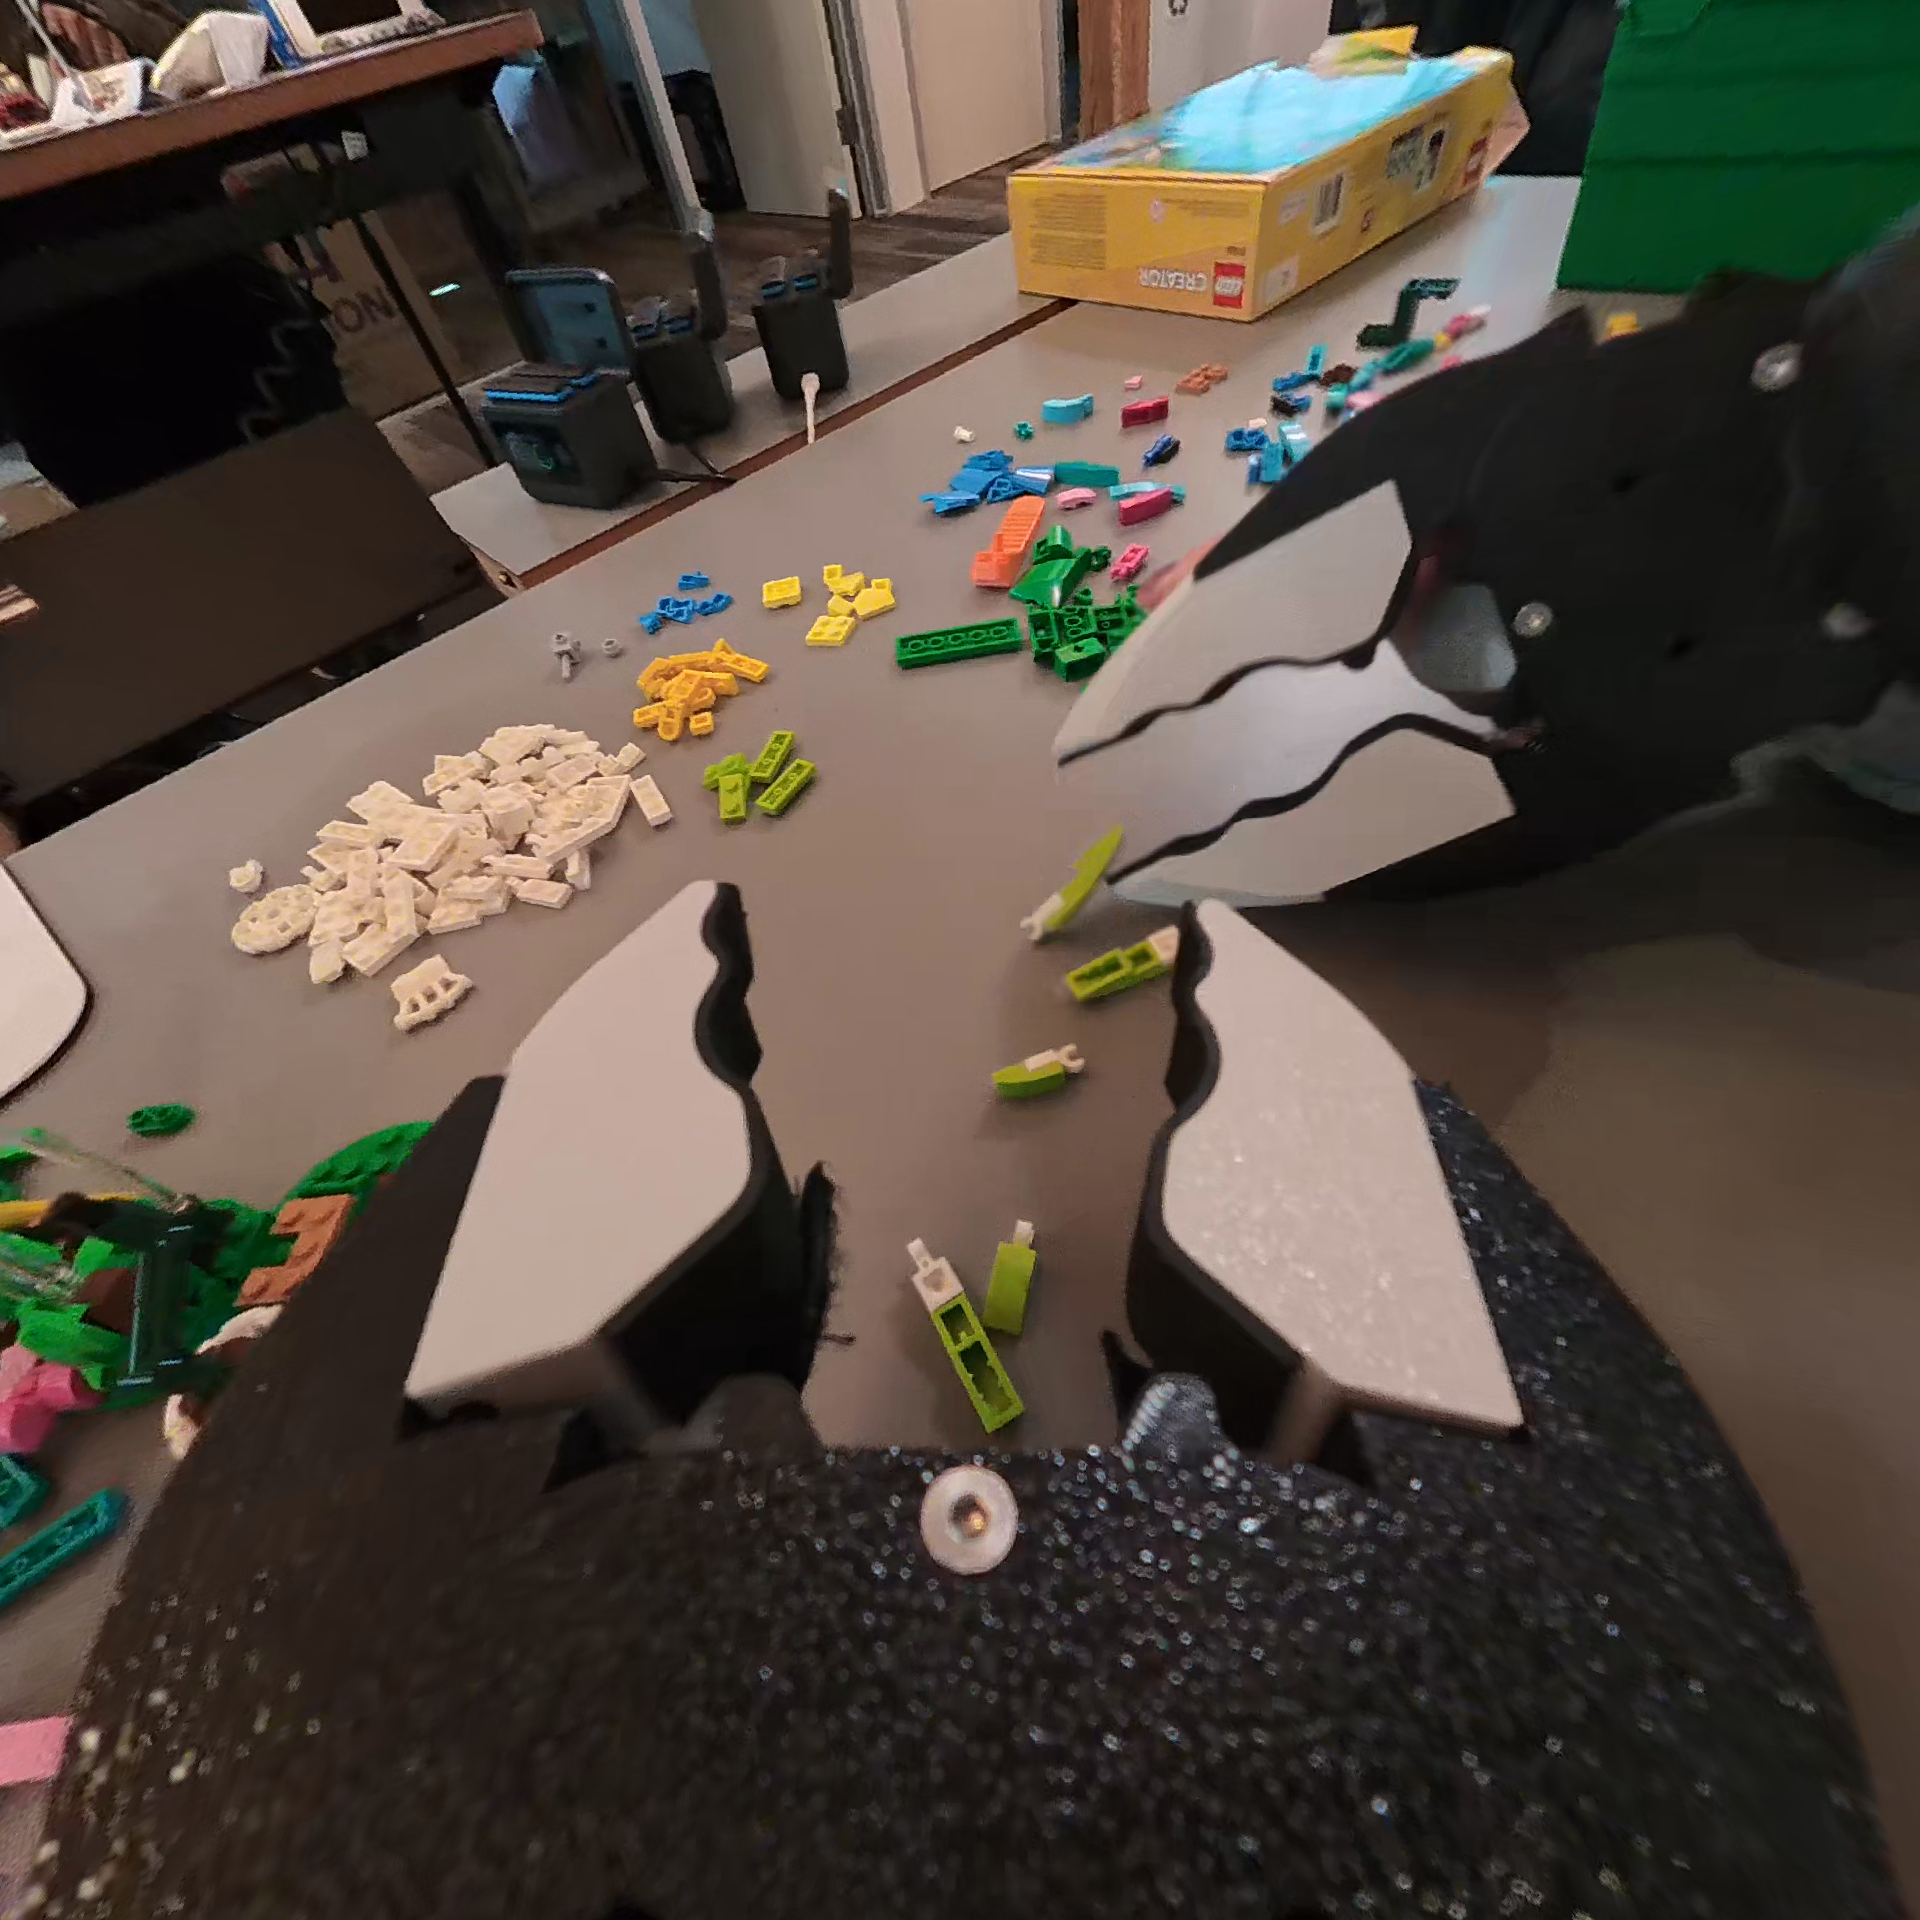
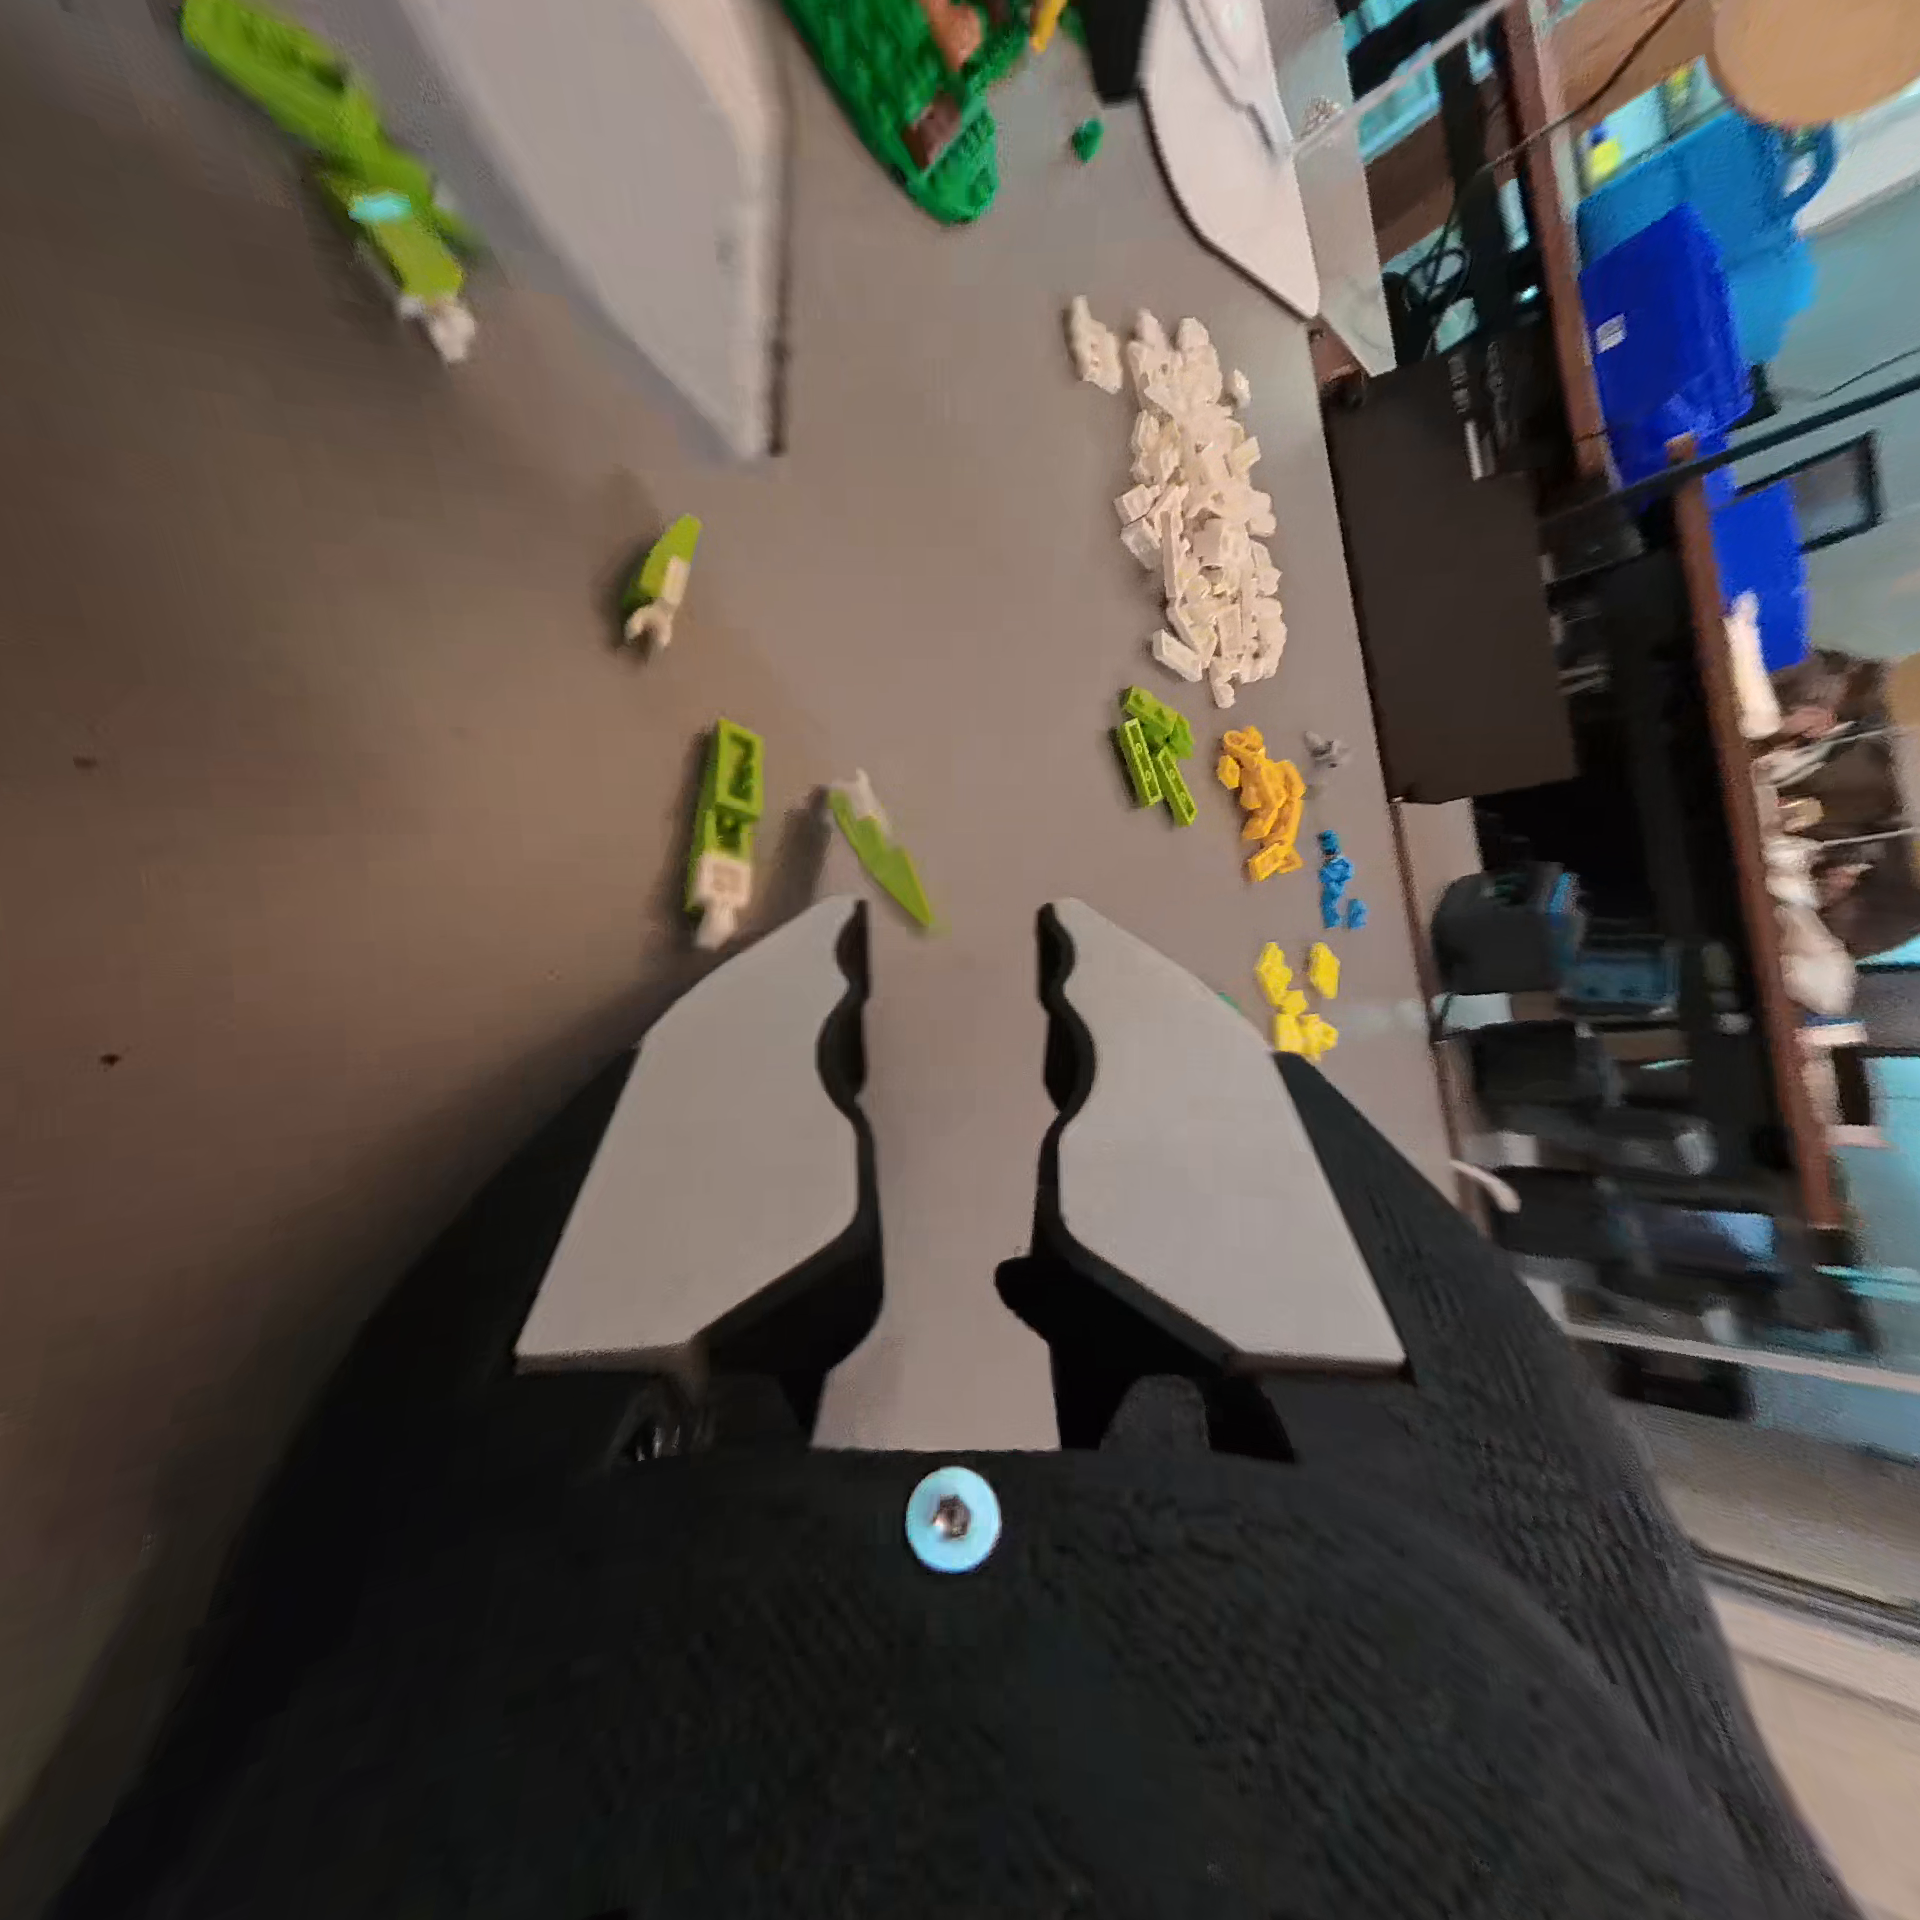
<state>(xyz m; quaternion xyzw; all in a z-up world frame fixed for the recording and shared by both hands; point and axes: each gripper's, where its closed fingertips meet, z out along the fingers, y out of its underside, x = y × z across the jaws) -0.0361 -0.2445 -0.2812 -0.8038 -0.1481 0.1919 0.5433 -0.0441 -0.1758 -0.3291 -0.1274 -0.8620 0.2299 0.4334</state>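
My left gripper [image 1: 961,904] is wide open and empty, low over the grey table [image 1: 883,831]. Small lime pieces with white clips lie about it: one [image 1: 1117,966] beside its right fingertip [image 1: 1210,935], one [image 1: 1034,1075] between the fingers, two [image 1: 977,1340] near the finger bases. My right gripper [image 2: 951,906] is open with nothing between its pads. It also shows in the left wrist view [image 1: 1091,821], coming in from the right. A tilted lime blade with a white clip [image 2: 878,847] [image 1: 1081,883] sits just off its fingertip, blurred. Another lime piece [image 2: 727,821] lies to the left.
A pile of white pieces [image 1: 447,842], orange-yellow pieces [image 1: 691,681], lime plates [image 1: 758,774], green bricks [image 1: 1070,613] and mixed coloured pieces lie farther off. A yellow box [image 1: 1257,208] stands at the back. A green build [image 1: 156,1278] sits at the left. Black chargers [image 1: 623,395] stand beyond the table edge. Spacing between my two grippers at the tips: around 9 cm.
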